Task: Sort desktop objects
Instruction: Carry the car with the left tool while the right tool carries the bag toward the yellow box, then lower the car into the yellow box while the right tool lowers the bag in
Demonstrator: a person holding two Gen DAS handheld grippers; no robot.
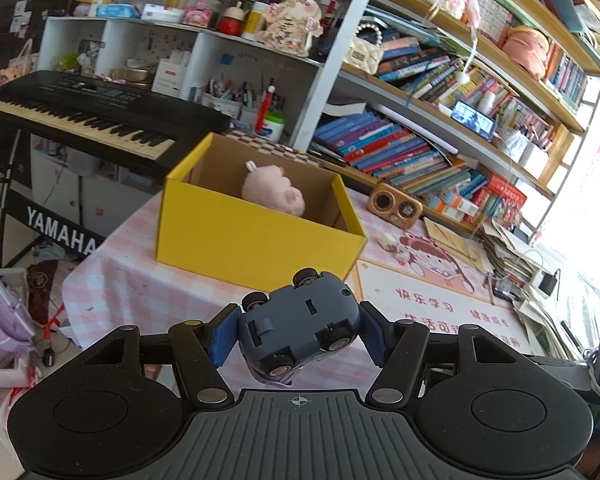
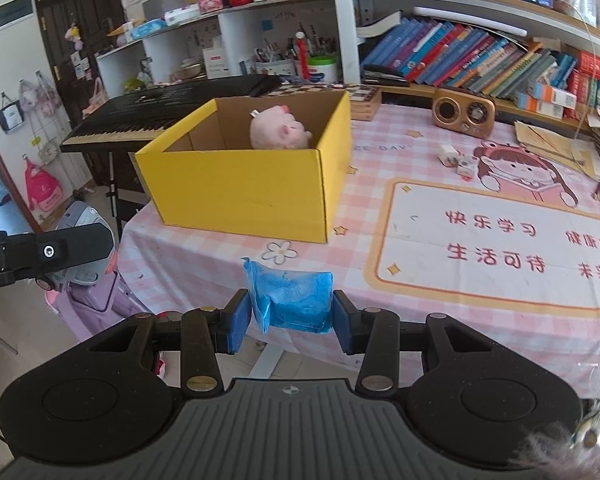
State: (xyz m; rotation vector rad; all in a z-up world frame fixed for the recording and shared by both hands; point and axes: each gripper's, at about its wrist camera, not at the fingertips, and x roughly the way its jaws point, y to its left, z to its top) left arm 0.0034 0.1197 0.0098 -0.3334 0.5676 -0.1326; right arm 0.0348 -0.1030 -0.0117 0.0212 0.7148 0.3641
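Note:
My left gripper [image 1: 298,334] is shut on a grey-blue toy car [image 1: 300,330], held upside down with its wheels showing, above the near edge of the table. Ahead of it stands an open yellow cardboard box [image 1: 256,236] with a pink plush pig [image 1: 274,192] inside. In the right wrist view my right gripper [image 2: 290,320] is shut on a blue plastic packet [image 2: 294,300], held over the table's near edge. The same yellow box [image 2: 244,188] with the plush pig [image 2: 278,132] stands beyond it. Part of the left gripper's black body [image 2: 48,252] shows at the left edge.
A pink checked tablecloth [image 2: 480,216] covers the table. A small wooden radio [image 2: 462,112] and two small white items [image 2: 456,160] sit at the back right. A black keyboard [image 1: 80,116] stands left of the table. Bookshelves [image 1: 440,128] rise behind; papers are stacked at the right [image 1: 512,256].

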